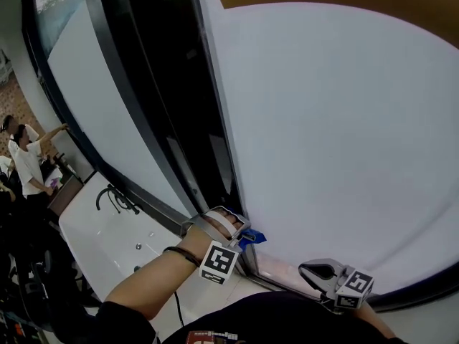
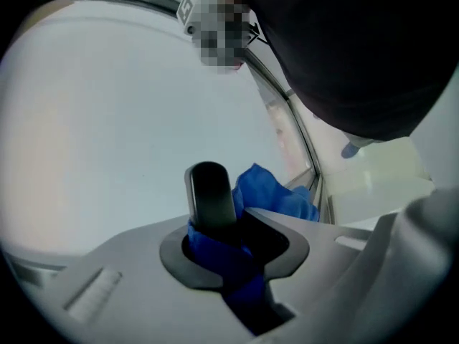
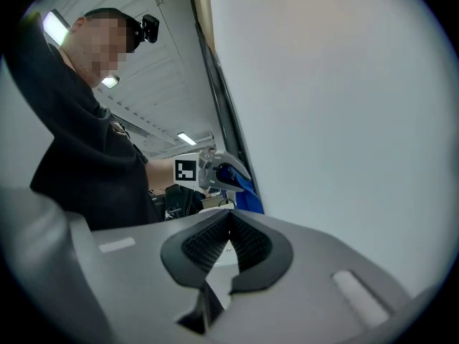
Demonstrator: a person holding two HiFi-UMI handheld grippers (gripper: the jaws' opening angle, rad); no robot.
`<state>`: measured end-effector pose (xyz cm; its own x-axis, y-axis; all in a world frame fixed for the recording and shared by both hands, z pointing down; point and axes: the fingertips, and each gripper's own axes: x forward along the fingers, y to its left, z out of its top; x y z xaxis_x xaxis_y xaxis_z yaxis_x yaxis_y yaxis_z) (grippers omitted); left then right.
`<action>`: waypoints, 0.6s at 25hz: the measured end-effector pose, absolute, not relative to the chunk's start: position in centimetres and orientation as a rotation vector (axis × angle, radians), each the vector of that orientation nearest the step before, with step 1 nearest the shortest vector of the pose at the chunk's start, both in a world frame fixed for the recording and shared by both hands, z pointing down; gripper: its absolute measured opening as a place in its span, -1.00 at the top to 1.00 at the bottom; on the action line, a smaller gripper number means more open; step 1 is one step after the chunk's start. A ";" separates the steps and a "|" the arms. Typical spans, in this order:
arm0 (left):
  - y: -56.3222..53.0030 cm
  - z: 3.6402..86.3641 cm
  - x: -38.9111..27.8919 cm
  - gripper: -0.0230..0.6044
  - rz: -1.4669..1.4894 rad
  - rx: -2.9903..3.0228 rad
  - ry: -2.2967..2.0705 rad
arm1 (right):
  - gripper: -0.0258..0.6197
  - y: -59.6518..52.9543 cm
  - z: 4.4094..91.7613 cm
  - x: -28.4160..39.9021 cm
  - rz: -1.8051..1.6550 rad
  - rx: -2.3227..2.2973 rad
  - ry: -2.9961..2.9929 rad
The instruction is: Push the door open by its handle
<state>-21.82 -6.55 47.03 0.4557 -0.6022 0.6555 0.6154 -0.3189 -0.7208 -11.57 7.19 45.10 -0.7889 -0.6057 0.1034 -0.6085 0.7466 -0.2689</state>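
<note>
Door: white panel, dark frame, just ahead of the 2 grippers; handle not discernible. Left gripper: at the frame edge, jaws pinching blue cloth. Right gripper: jaws closed together, empty.

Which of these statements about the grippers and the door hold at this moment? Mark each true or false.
1. The right gripper has its jaws together with nothing between them. True.
2. The left gripper is empty. False: a blue cloth sits pinched between its jaws.
3. The door panel is clear glass with a room visible through it. False: it is a plain white, opaque surface.
4. In the head view, the left gripper is beside the lower end of the door's dark frame. True.
</note>
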 end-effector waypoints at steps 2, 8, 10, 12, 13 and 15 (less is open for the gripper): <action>-6.7 46.8 -21.4 0.71 -1.182 -1.426 -0.006 | 0.92 6.7 44.8 -11.9 0.469 0.998 -2.949; -4.4 46.7 -19.3 0.83 -1.107 -1.557 -0.015 | 0.92 5.6 45.4 -12.5 0.494 0.951 -2.946; -4.5 46.9 -18.7 0.86 -1.102 -1.558 -0.015 | 0.92 5.1 45.1 -12.6 0.486 0.937 -2.972; -5.2 46.9 -18.6 0.86 -1.090 -1.489 0.008 | 0.92 4.4 44.7 -12.6 0.483 0.935 -3.003; -5.5 47.1 -18.7 0.86 -1.098 -1.437 0.015 | 0.92 4.2 44.9 -12.5 0.490 0.937 -3.004; -6.1 48.2 -19.4 0.86 -1.160 -1.338 0.003 | 0.92 4.1 45.2 -12.5 0.490 0.929 -3.003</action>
